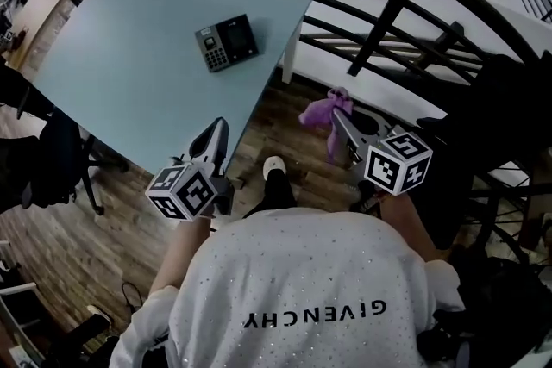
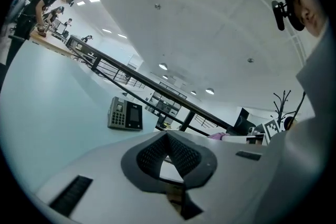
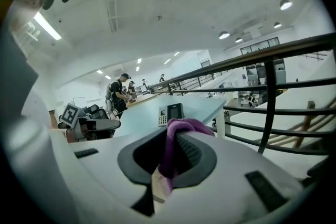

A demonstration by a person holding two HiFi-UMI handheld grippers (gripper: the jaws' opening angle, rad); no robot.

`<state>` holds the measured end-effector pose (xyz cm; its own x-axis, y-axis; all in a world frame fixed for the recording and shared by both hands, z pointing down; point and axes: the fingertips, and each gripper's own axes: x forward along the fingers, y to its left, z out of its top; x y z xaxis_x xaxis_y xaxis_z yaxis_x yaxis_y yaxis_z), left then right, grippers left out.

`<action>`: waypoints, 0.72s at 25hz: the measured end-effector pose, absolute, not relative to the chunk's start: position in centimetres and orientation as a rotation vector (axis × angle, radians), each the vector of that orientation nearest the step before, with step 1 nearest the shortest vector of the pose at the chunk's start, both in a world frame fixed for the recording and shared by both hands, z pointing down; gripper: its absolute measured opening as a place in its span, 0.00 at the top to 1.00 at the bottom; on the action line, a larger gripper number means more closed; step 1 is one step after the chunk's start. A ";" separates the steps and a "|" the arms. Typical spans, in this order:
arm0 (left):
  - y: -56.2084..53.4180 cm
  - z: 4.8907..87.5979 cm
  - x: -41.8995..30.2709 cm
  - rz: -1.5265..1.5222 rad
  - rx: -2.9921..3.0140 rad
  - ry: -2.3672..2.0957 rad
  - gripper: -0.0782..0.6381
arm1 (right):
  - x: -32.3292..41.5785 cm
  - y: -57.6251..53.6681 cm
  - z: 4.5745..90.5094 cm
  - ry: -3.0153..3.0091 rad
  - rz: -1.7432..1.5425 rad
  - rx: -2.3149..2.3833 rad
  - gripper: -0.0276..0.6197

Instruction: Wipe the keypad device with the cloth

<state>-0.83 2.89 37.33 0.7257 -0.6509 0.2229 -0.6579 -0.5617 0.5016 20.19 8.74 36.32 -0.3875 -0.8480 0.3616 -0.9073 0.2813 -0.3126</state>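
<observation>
The keypad device [image 1: 226, 42], dark with a grey number pad on its left part, lies flat near the far right edge of the pale blue table [image 1: 129, 65]. It shows small ahead in the left gripper view [image 2: 125, 114] and in the right gripper view [image 3: 171, 113]. My left gripper [image 1: 219, 127] hangs off the table's near edge, shut with nothing in it [image 2: 167, 137]. My right gripper [image 1: 338, 118] is over the floor right of the table, shut on a purple cloth [image 1: 326, 111] that drapes down between the jaws [image 3: 173, 144].
A black metal railing [image 1: 388, 9] runs along the table's right side, with a white table [image 1: 483, 9] beyond it. A dark office chair [image 1: 56, 164] stands at the left on the wood floor [image 1: 293, 134]. People stand at a far desk [image 3: 119, 93].
</observation>
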 end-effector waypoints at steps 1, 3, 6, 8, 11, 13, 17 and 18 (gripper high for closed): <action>1.9 37.8 -0.8 0.008 2.345 -0.990 0.89 | 19.9 7.6 36.6 -2.406 0.728 1.635 0.92; -0.3 38.0 -0.8 -0.004 2.328 -0.983 0.89 | 19.2 5.0 36.9 -2.402 0.736 1.580 0.92; -3.8 37.3 -0.8 -0.007 2.337 -0.981 0.89 | 17.9 0.8 36.5 -2.420 0.741 1.515 0.92; -6.0 37.1 -1.4 0.013 2.355 -1.014 0.89 | 16.9 -1.9 35.8 -2.456 0.735 1.467 0.92; -9.1 37.3 -3.1 0.060 2.385 -1.106 0.89 | 15.2 -5.2 34.8 -2.535 0.736 1.375 0.92; -10.9 37.9 -4.0 0.081 2.390 -1.135 0.89 | 14.2 -7.3 34.5 -2.592 0.769 1.313 0.92; -13.7 39.5 -5.3 0.142 2.366 -1.133 0.89 | 11.8 -11.4 34.6 -2.654 0.816 1.204 0.92; -14.3 39.7 -5.6 0.148 2.355 -1.136 0.89 | 11.2 -12.2 34.6 -2.663 0.820 1.172 0.92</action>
<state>-5.62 -14.27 39.70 0.6431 -0.6997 0.3112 -0.7560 -0.5154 0.4036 11.16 -12.20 34.56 -0.6932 -0.6485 0.3144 -0.7130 0.5536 -0.4302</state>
